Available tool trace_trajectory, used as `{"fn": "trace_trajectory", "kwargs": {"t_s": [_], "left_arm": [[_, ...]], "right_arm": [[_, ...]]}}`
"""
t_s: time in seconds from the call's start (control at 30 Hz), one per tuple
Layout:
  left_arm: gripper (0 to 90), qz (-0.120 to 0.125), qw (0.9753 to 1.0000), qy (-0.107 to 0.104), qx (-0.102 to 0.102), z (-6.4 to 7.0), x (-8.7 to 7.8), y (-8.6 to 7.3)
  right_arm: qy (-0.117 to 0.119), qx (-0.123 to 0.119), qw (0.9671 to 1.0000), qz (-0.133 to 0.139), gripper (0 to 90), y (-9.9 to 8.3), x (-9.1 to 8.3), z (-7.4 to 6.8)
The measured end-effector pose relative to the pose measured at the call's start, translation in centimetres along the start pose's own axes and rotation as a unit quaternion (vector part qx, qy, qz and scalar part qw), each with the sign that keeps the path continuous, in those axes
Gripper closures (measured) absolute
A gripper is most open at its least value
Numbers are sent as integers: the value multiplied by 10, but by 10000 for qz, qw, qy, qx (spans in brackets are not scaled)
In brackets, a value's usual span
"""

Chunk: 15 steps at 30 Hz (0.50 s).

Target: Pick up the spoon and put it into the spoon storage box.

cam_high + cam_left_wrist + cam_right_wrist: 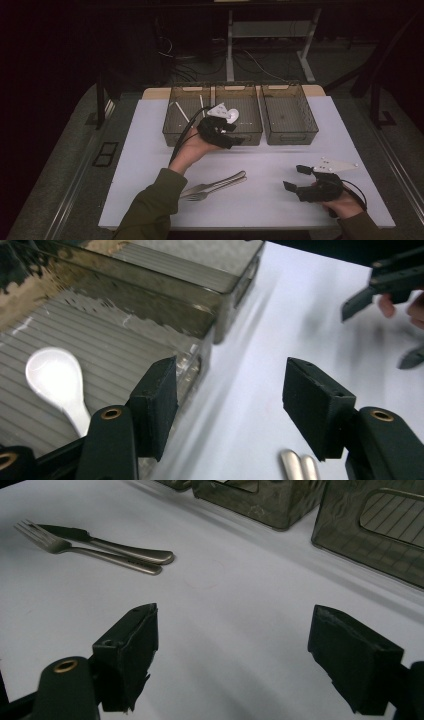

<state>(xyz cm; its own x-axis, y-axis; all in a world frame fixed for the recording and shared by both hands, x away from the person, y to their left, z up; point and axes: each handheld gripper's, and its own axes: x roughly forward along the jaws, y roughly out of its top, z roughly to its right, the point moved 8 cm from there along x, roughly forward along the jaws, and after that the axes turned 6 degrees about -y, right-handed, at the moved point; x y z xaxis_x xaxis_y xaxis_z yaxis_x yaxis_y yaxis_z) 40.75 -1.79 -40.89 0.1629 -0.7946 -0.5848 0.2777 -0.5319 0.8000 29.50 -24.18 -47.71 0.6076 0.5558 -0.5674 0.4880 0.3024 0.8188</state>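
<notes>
A white table top (150, 150) is filling the middle of the high view. At its far edge a brown mesh bin (167, 131) is sitting at the left end of a row and holding two thin white sticks (181, 112), which are leaning slantwise inside it. An empty mesh bin (290, 136) is sitting at the right end of the same row. A wooden board (155, 93) is peeking out behind the table top's far left corner. Beyond the table top, white desk legs (230, 50) are standing on the grey floor with loose cables (250, 60) trailing around them. Left of the table top, a black frame (105, 154) is lying on the floor.
</notes>
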Motion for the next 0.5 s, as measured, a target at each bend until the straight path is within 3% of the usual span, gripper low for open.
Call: {"fn": "trace_trajectory", "kwargs": {"t_s": [0.5], "left_arm": [[383,145,9998,54,-113,22,-15,-38]], "right_arm": [[-4,16,10000,5,199,0,-1,0]]}}
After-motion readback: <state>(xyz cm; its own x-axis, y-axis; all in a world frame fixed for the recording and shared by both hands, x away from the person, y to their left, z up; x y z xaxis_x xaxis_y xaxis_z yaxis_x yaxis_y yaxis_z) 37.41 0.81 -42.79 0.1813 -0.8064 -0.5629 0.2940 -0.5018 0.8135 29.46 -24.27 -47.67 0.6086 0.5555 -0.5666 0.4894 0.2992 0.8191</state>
